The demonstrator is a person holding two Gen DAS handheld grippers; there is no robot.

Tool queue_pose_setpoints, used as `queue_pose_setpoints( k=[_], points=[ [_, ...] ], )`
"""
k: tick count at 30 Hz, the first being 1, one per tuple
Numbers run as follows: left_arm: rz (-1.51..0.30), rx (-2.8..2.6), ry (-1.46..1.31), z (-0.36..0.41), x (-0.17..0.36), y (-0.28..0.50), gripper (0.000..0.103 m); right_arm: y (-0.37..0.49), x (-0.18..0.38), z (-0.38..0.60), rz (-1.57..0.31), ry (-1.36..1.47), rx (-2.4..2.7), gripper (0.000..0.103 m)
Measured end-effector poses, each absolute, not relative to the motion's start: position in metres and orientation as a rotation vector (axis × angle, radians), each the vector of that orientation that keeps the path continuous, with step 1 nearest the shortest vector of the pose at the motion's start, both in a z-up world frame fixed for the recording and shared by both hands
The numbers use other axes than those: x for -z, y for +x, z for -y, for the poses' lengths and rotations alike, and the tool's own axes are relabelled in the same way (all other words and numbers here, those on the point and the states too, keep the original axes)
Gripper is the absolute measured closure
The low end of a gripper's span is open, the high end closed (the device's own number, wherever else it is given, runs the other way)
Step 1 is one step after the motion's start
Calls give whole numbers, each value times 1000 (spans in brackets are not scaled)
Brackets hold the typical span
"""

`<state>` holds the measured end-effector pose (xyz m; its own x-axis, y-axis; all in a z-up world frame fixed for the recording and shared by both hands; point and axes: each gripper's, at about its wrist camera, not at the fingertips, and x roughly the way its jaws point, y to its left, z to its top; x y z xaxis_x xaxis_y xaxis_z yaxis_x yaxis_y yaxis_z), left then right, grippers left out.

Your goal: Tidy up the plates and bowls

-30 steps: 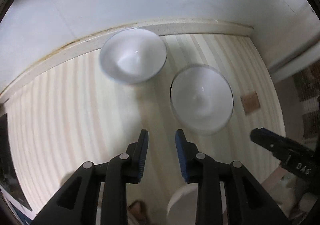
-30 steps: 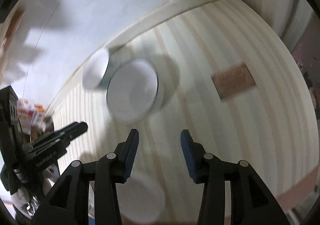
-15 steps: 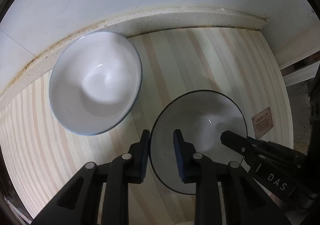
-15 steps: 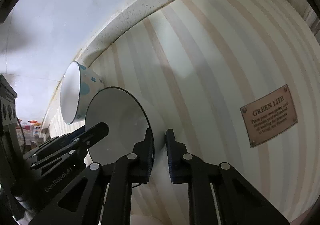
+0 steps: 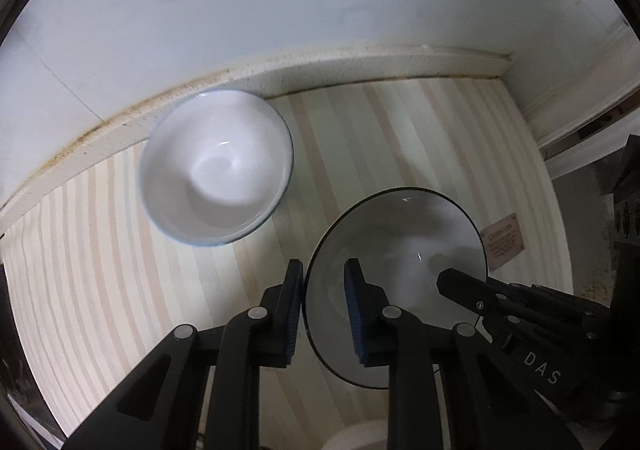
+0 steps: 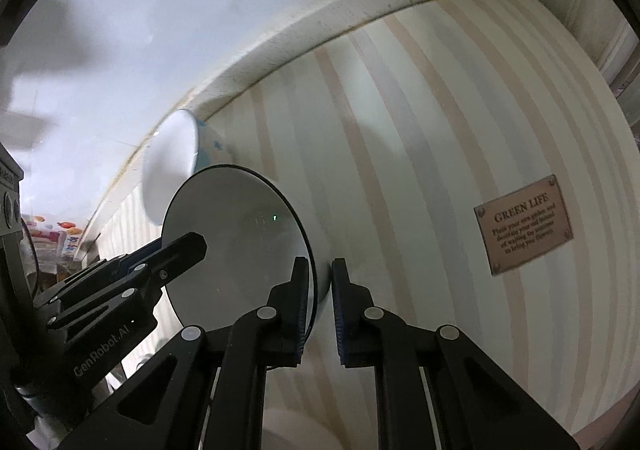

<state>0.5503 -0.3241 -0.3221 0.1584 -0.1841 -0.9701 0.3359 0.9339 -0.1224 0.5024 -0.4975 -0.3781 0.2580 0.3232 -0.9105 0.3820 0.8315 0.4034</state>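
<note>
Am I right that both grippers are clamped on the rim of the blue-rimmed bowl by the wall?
Not quite. Both the left gripper and right gripper are clamped on the rim of the dark-rimmed bowl, as each wrist view shows. The blue-rimmed bowl by the wall sits free.

The worktop is covered in lengthwise stripes of cream, pale green and faded pink-beige. Its far ledge is off-white, speckled with fine dark flecks and stained brown along the seam. The wall is plain pale grey-white. The far bowl is white inside with a thin blue rim; in the right wrist view its outside shows blue blotches. The near bowl is white-grey with a thin black rim. A brown label on the right carries dark lettering, "GREEN LIFE". The left gripper and right gripper are black with blue pads and silver rivets; white lettering marks their bodies.
</note>
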Motion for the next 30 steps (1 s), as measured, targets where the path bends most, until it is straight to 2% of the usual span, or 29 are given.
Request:
queue_pose_setpoints(
  k=[9, 17, 23, 30],
  points=[
    [-1296, 411, 128, 302, 270, 511, 84, 465, 321, 482, -1289, 601, 7, 90],
    [-1274, 420, 116, 280, 246, 471, 84, 418, 282, 461, -1265, 575, -18, 90],
    [-1280, 430, 138, 270, 245, 445, 84, 386, 281, 443, -1279, 581, -28, 90],
    [-1352, 446, 166, 266, 274, 417, 84, 353, 304, 436, -1332, 602, -15, 90]
  ],
)
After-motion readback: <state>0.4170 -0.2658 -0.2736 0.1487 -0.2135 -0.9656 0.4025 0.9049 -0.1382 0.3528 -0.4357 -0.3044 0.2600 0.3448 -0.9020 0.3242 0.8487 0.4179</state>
